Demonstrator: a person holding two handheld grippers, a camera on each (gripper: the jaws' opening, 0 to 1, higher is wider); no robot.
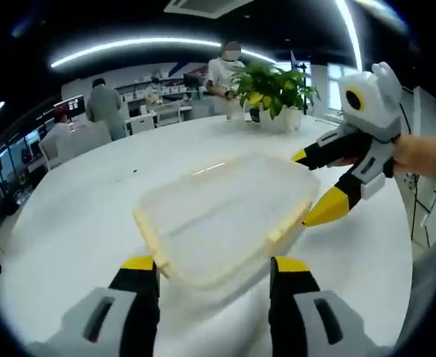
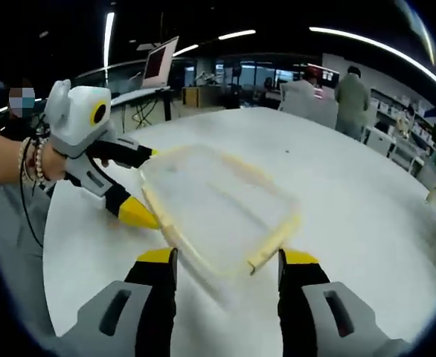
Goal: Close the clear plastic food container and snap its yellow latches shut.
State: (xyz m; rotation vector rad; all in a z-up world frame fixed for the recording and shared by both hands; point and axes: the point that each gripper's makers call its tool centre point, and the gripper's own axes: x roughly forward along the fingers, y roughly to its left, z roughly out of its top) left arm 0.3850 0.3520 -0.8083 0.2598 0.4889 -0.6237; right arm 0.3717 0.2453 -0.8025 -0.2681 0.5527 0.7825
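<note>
The left hand-held gripper [image 1: 214, 277] is hovering with its jaws spread wide at the near edge of the clear plastic food container [image 1: 229, 216], which is lying lid-down-looking in the middle of the white table [image 1: 77, 216], while the right hand-held gripper [image 1: 318, 186] is approaching its right side, jaws also parted and holding nothing. They are probably bracketing the container to steady it while pressing a yellow latch [image 1: 286, 227]. Beyond, a potted plant [image 1: 274, 93] is standing at the table's far edge, with people working in a strip-lit office.
</note>
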